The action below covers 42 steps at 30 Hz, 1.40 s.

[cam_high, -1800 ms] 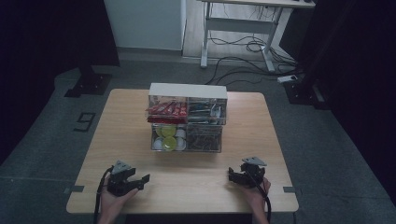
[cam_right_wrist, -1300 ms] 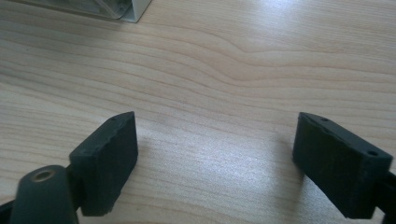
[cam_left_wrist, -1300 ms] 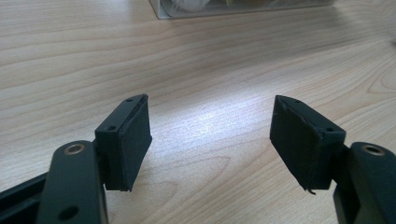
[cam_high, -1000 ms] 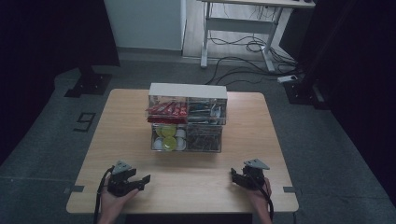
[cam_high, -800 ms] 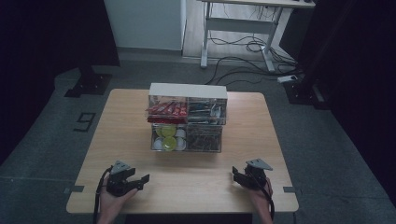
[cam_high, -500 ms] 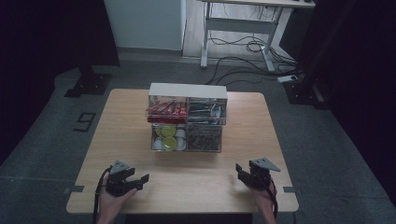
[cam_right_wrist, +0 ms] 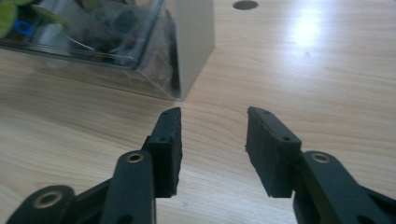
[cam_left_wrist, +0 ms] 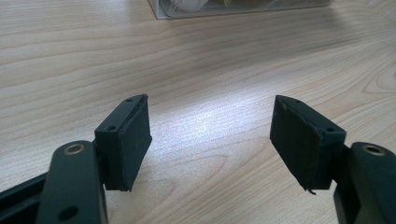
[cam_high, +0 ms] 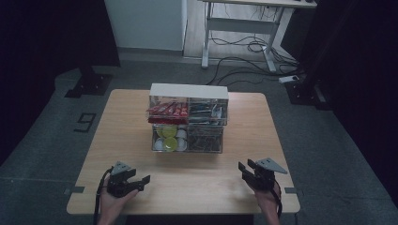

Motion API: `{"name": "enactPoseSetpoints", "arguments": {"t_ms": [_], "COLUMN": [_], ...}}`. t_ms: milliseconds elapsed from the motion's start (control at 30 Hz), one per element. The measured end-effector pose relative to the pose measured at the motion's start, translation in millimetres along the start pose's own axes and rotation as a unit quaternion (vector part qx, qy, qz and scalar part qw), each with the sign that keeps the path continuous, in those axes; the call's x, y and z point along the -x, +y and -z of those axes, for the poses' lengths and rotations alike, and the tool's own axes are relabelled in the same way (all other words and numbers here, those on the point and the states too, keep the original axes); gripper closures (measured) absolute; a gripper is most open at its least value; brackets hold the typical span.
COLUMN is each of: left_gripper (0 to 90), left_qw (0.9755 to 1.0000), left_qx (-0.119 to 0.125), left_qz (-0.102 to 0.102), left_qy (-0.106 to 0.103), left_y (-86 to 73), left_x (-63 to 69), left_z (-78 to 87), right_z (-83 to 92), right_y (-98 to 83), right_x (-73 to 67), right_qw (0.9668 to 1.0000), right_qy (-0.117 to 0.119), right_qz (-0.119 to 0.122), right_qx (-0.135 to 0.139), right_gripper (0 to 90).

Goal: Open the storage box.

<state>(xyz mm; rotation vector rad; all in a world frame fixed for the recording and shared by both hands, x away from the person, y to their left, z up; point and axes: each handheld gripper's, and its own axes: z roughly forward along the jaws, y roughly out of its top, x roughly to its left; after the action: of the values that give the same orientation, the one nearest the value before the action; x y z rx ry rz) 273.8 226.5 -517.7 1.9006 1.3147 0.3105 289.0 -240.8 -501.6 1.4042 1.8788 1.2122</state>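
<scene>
- High view: I see the clear organizer (cam_high: pixel 188 119) mid-table (cam_high: pixel 244 183), my left gripper (cam_high: pixel 141 182) and right gripper (cam_high: pixel 244 168) near the front edge.
- Left gripper view: jaws apart, empty.
- Right gripper view: jaws have just been closing, still gapped, nothing between; organizer ahead-left.

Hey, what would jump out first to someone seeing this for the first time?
The clear organizer in the middle of the wooden table draws the eye, with red packets in its upper left compartment and yellow-green cups below them. Nearer the person, the left gripper and right gripper sit apart at the table's near corners, both empty; the right's jaws have just been closing.
</scene>
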Motion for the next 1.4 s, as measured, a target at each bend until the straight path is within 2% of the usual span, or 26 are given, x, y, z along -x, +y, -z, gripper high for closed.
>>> {"name": "enactPoseSetpoints", "arguments": {"t_ms": [200, 533, 900, 1033, 1067, 1200, 1400], "left_gripper": [29.2, 29.2, 29.2, 29.1, 29.1, 29.1, 29.0], "left_qw": [1.0000, 1.0000, 1.0000, 1.0000, 1.0000, 1.0000, 1.0000], "left_qx": [0.002, 0.001, -0.003, -0.005, -0.004, -0.005, -0.005], "left_qz": [0.001, -0.003, -0.005, -0.006, -0.005, -0.006, -0.006], "left_qy": [0.000, 0.003, 0.004, 0.004, 0.003, 0.004, 0.004], "left_y": [0.4, 0.2, 0.1, 0.1, 0.0, -0.1, -0.2], "left_x": [-0.4, 1.6, 2.9, 3.1, 3.3, 3.6, 3.3], "left_z": [1.4, 0.2, -0.8, -1.2, -1.5, -1.5, -1.7], "right_z": [7.0, 14.1, 13.1, 11.3, 10.6, 10.6, 7.4], "right_y": [6.4, 13.3, 16.8, 18.1, 19.3, 22.7, 26.0], "right_x": [-7.5, -17.4, -23.7, -26.0, -27.3, -33.2, -38.0], "right_qw": [0.9996, 0.9983, 0.9968, 0.9964, 0.9952, 0.9947, 0.9939], "right_qy": [0.019, 0.029, 0.056, 0.065, 0.082, 0.083, 0.091], "right_qz": [0.011, 0.014, 0.020, 0.022, 0.012, 0.021, 0.022], "right_qx": [0.015, 0.048, 0.053, 0.050, 0.052, 0.056, 0.058], "right_gripper": [62.8, 73.9, 88.7, 89.0, 89.0, 89.0, 88.9]}}
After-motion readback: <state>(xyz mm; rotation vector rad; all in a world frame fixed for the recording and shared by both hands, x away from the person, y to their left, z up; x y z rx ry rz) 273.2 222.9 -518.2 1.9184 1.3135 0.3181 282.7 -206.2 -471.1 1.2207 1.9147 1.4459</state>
